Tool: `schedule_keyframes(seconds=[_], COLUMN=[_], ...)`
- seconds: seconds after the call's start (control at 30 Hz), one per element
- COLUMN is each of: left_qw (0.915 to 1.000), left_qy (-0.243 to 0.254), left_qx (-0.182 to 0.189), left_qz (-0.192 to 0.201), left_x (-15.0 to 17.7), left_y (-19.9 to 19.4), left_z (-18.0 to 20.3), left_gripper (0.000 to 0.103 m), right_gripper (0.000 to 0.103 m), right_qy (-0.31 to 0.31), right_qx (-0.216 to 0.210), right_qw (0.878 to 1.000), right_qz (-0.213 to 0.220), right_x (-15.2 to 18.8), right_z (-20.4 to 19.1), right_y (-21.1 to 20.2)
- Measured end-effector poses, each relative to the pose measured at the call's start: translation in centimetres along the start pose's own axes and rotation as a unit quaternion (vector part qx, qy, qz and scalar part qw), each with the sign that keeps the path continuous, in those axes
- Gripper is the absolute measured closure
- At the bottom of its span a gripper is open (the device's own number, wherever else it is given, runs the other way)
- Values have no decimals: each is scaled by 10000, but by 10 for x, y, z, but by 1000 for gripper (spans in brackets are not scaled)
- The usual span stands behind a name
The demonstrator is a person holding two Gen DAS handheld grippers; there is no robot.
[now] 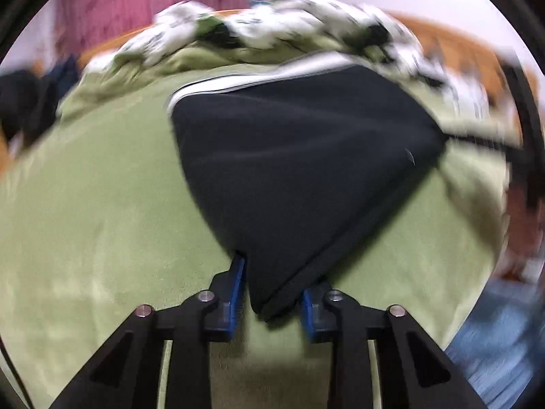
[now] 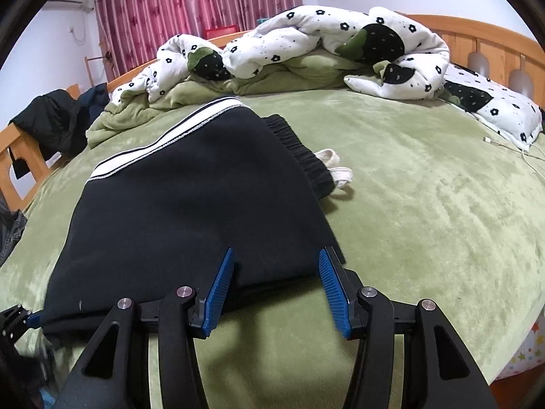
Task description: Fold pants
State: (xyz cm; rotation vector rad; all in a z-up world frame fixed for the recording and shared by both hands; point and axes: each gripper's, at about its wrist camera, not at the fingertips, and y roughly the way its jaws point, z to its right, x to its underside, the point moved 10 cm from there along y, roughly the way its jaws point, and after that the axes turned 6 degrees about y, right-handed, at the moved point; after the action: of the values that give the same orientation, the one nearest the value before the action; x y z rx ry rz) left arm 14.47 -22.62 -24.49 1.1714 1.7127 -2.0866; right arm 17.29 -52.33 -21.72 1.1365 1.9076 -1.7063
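**Black pants folded on the green bed, a gripper at each near corner**

Left gripper (image 1: 274,283): its blue pads (image 1: 237,289) stand apart with a corner of the black pants (image 1: 299,170) hanging down between them. The view is blurred, and I cannot tell whether the pads actually pinch the cloth or only flank it. Ahead of this gripper the pants spread out wide, with a white side stripe (image 1: 238,83) along their far edge. Green bedding (image 1: 85,204) lies under and to the left of the tool.

Right gripper (image 2: 276,281): its jaws are spread wide and hold nothing. The near edge of the pants (image 2: 190,211) lies just ahead of the fingertips, with the left pad (image 2: 221,289) over the cloth's edge and the right pad (image 2: 332,293) beside its right corner. Far ahead, the elastic waistband (image 2: 299,150) sticks out from under the folded layer, with a white drawstring (image 2: 335,167) just to its right. Beyond them lies a heaped white quilt (image 2: 306,41) with black flowers, against a wooden headboard (image 2: 477,37). At the far left edge of this view the other gripper's tip touches the pants' left corner.
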Motion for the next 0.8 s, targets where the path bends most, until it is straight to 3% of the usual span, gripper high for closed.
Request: schedule_keyframes(seconds=[0.07, 0.17, 0.23, 0.3, 0.47, 0.63, 0.73, 0.8], left_qw=[9991, 9977, 9966, 9950, 9873, 9802, 9668, 9542], left_qy=[-288, -193, -307, -691, -1319, -1724, -2154, -2476], left_qx=[241, 599, 742, 719, 858, 964, 1290, 1662], left_qz=[-216, -249, -188, 76, 195, -156, -471, -253], left_x=[12, 28, 32, 23, -16, -49, -54, -61], left_y=[3, -10, -24, -37, -24, 36, 78, 86], left_z=[-3, -3, -15, -34, -60, -77, -82, -83], left_gripper=[78, 73, 51, 36, 35, 35, 35, 38], right_gripper=[49, 49, 45, 29, 21, 21, 17, 14], right_qy=[131, 279, 225, 197, 93, -288, -320, -196], right_qx=[-37, -142, -155, -176, -409, -721, -1045, -1155], right_qw=[9999, 9995, 9996, 9996, 9991, 9926, 9825, 9810], right_qz=[-4, -26, -5, 49, -16, -933, -1506, -1548], right_x=[1, -3, -14, -29, -78, -86, -70, -68], right_z=[5, 11, 12, 12, 6, -14, -23, -24], right_y=[-3, -3, -2, 0, 28, 86, 115, 122])
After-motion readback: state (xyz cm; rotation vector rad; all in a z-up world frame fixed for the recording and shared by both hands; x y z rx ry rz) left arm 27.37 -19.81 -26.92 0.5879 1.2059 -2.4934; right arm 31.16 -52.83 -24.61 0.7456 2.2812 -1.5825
